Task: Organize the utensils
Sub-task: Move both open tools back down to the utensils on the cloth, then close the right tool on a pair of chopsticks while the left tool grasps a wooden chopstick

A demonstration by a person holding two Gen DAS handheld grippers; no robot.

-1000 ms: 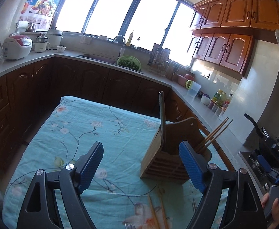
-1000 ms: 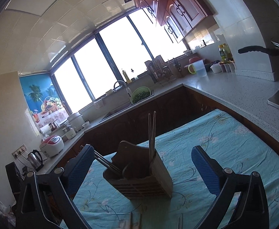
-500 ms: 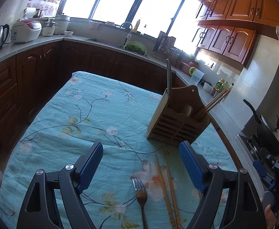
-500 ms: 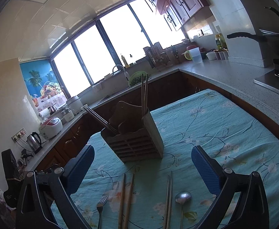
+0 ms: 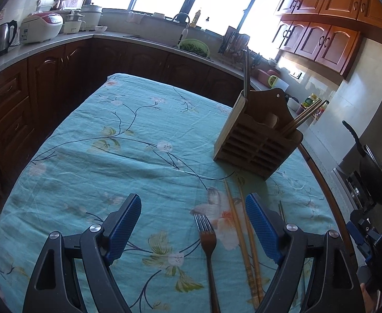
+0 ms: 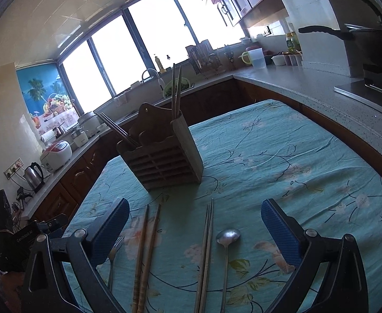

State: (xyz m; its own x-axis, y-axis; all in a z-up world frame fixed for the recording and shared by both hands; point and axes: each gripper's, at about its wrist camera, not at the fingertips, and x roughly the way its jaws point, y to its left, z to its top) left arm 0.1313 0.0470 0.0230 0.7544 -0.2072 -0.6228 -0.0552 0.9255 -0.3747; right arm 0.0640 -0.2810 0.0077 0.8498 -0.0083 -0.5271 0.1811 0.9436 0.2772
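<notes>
Four kinds of utensil lay in a row on the floral tablecloth (image 6: pixel 282 140) in front of my grippers: a fork (image 5: pixel 207 245), a pair of wooden chopsticks (image 5: pixel 243 237), a pair of metal chopsticks (image 6: pixel 206 250) and a spoon (image 6: pixel 226 247). My left gripper (image 5: pixel 193 224) hung above the cloth with its jaws spread wide and empty; the fork and the wooden chopsticks lay between its blue pads (image 5: pixel 124 224), nearer the right one, with no contact that I could see. My right gripper (image 6: pixel 194 230) was likewise released and holding nothing; the wooden chopsticks, metal chopsticks and spoon lay between its fingers, while the fork sat partly behind the left finger.

Beyond the row stood the wooden utensil holder (image 6: pixel 164 154), upright, already carrying chopsticks in two of its compartments, one pair straight up and one leaning outward. The tips of the wooden chopsticks ended just short of its base. Left of the holder in the left view, the cloth offered broad open room out to the table edge; dark cabinets (image 5: pixel 47 83) and the counter (image 6: pixel 321 88) ringed the table.

Compared with a second earlier, I had drawn both grippers back and tilted them downward, so the whole row had come into view where only the holder filled the frame before.
</notes>
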